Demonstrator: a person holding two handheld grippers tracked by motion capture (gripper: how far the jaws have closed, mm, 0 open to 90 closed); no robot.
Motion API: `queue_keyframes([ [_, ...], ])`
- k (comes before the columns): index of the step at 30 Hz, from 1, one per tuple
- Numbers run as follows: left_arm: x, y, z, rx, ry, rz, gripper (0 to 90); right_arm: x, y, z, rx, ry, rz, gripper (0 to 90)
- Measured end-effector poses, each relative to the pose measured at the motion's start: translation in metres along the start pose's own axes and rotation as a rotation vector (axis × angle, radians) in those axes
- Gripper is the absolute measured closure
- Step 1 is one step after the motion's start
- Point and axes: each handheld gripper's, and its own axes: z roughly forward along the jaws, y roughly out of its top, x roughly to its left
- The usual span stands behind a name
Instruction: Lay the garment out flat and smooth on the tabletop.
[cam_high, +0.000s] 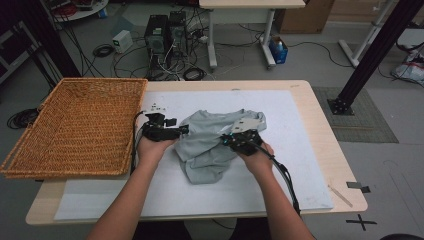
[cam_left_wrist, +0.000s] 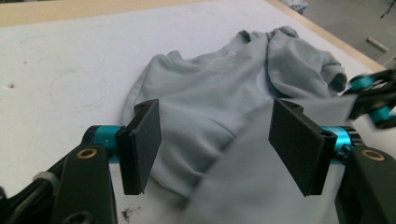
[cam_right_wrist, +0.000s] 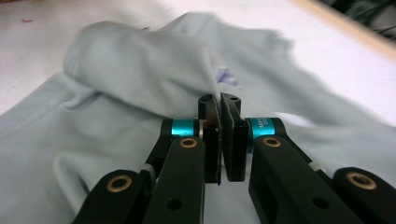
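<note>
From above, a crumpled pale grey T-shirt (cam_high: 215, 145) lies in the middle of the worktop (cam_high: 310, 150), on a white sheet, with a big wicker basket (cam_high: 80, 125) just off to the left. The person has the left hand-held gripper (cam_high: 182, 130) at the shirt's left edge and the right hand-held gripper (cam_high: 227, 141) on its right half. It looks like the shirt is being gathered or folded, perhaps for the basket.

In the left gripper view, the left hand-held gripper (cam_left_wrist: 215, 140) stands wide open. Grey cloth (cam_left_wrist: 205, 102) lies between and beyond the pads (cam_left_wrist: 144, 140), and a blurred flap rises close to the camera, but neither pad presses on it. So this side holds nothing yet.

In the right gripper view, the right hand-held gripper (cam_right_wrist: 219, 112) is closed nearly flat, pads together. A fold of the shirt (cam_right_wrist: 140, 74) bunches right at the tips; whether fabric is pinched in there I can't quite tell, though it seems likely.

Next, I'd say the left side needs to close on a fold at its edge, so both can lift or fold the shirt together.
</note>
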Motion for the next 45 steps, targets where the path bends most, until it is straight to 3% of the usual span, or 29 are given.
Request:
queue_keyframes([
  [4, -0.002, -0.001, 0.006, 0.001, -0.018, -0.012, 34.3, -0.023, -0.019, -0.04, -0.015, -0.089, 0.03, 89.3],
  [10, -0.012, -0.005, 0.02, 0.042, -0.051, 0.022, 34.3, -0.054, -0.079, -0.096, -0.003, -0.207, 0.17, 90.0],
  [12, -0.015, -0.006, 0.025, 0.058, -0.052, 0.033, 34.3, -0.059, -0.094, -0.108, -0.01, -0.218, 0.222, 90.0],
  [15, -0.015, -0.008, 0.03, 0.065, -0.058, 0.023, 34.3, -0.053, -0.094, -0.109, -0.037, -0.198, 0.229, 72.4],
  [22, -0.015, -0.006, 0.02, 0.026, -0.057, 0.027, 33.5, -0.022, -0.045, -0.067, -0.12, -0.084, 0.158, 44.2],
  [25, -0.014, -0.008, 0.016, 0.033, -0.052, 0.024, 32.3, -0.01, -0.031, -0.042, -0.113, -0.019, 0.124, 45.4],
  [29, -0.015, -0.01, 0.014, 0.042, -0.054, 0.02, 32.0, 0.002, -0.028, -0.014, -0.049, 0.034, 0.055, 79.6],
  [31, -0.015, -0.012, 0.013, 0.046, -0.056, 0.02, 32.0, 0.0, -0.031, -0.014, -0.036, 0.041, 0.072, 82.9],
  [34, -0.015, -0.013, 0.019, 0.065, -0.053, 0.027, 31.9, -0.008, -0.039, -0.034, -0.051, 0.007, 0.068, 83.4],
  [40, -0.023, -0.016, 0.039, 0.083, -0.07, 0.02, 32.0, -0.037, -0.074, -0.101, -0.057, -0.108, 0.097, 83.3],
  [45, -0.037, -0.02, 0.058, 0.123, -0.083, 0.048, 31.9, -0.052, -0.113, -0.132, 0.005, -0.192, 0.155, 83.2],
])
